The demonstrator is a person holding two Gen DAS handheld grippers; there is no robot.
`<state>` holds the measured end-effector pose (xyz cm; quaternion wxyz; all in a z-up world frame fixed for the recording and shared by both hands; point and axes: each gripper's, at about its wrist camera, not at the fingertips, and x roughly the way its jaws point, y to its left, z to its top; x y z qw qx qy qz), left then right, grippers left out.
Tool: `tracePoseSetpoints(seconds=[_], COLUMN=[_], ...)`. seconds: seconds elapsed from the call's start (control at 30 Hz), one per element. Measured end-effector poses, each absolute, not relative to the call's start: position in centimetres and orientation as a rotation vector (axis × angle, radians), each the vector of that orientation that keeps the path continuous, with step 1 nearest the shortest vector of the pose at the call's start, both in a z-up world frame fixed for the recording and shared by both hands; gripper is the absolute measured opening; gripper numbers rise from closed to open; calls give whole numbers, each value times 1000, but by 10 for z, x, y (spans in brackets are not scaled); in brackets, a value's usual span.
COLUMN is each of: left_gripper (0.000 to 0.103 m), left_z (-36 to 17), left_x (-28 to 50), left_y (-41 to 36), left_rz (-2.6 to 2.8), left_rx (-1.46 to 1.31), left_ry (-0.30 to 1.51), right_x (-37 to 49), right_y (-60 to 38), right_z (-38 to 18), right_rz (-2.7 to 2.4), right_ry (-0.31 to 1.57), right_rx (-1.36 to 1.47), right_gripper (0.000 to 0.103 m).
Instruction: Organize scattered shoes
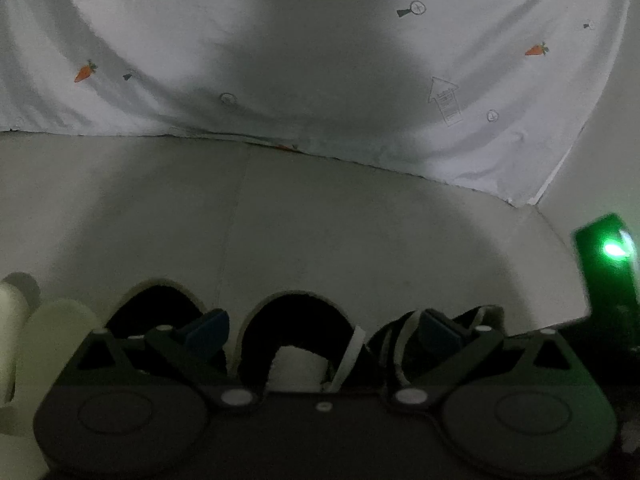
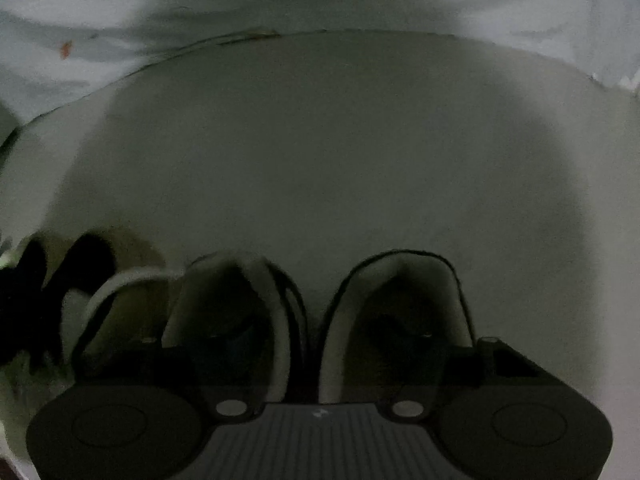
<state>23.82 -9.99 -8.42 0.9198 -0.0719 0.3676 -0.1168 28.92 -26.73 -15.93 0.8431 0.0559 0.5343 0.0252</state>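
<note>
In the left wrist view, my left gripper (image 1: 322,330) is open over a row of dark shoes on the pale floor. A black sandal with a white strap (image 1: 296,320) lies between its fingers, untouched. Another black shoe (image 1: 160,304) pokes out behind the left fingertip, and a third (image 1: 482,320) behind the right one. In the right wrist view, my right gripper (image 2: 330,338) stands open above two white-lined shoes, one on the left (image 2: 236,296) and one on the right (image 2: 404,288). Each dim fingertip hangs over one shoe's opening; their adjoining walls sit between the fingers.
A white sheet with carrot prints (image 1: 320,60) hangs down to the floor behind the row. Pale shoes (image 1: 52,336) stand at the far left. A dark device with a green light (image 1: 608,268) is at the right edge. A black-and-white sandal (image 2: 100,280) lies left of the right gripper.
</note>
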Motion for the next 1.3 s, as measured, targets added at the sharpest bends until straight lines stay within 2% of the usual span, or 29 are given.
tracePoseSetpoints(seconds=[0.07,0.1,0.13,0.2,0.37,0.63,0.83,0.97,1.1,1.2,1.3], left_gripper=[103,103,103,103,103,103,103,103,103,103,103], left_z=[-83,-82,-81,-77,-63,-45,-24,-13,-10,-8,-4], left_x=[240,240,240,238,221,182,163,156,156,171,179], left_y=[-100,-100,-100,-99,-96,-103,-141,-174,-213,-249,-288], left_rz=[-246,-249,-250,-251,-242,-242,-258,-249,-287,-334,-355], left_rx=[-144,-142,-140,-132,-121,-167,-123,-95,-181,-197,-169], left_ry=[754,752,749,730,657,567,486,442,400,446,413], right_x=[292,286,281,265,211,125,97,95,95,83,76], right_y=[-266,-265,-263,-261,-261,-289,-338,-391,-465,-514,-561], right_z=[-159,-159,-159,-158,-140,-78,-50,-36,-32,-42,-56], right_rz=[19,7,-5,-28,-56,-193,-314,-368,-404,-459,-479], right_ry=[1117,1080,1043,938,664,254,54,2,81,145,224], right_rx=[133,122,111,72,-39,-73,-116,-170,-186,-162,-178], right_gripper=[60,56,46,41,40,41,41,41,41,41,41])
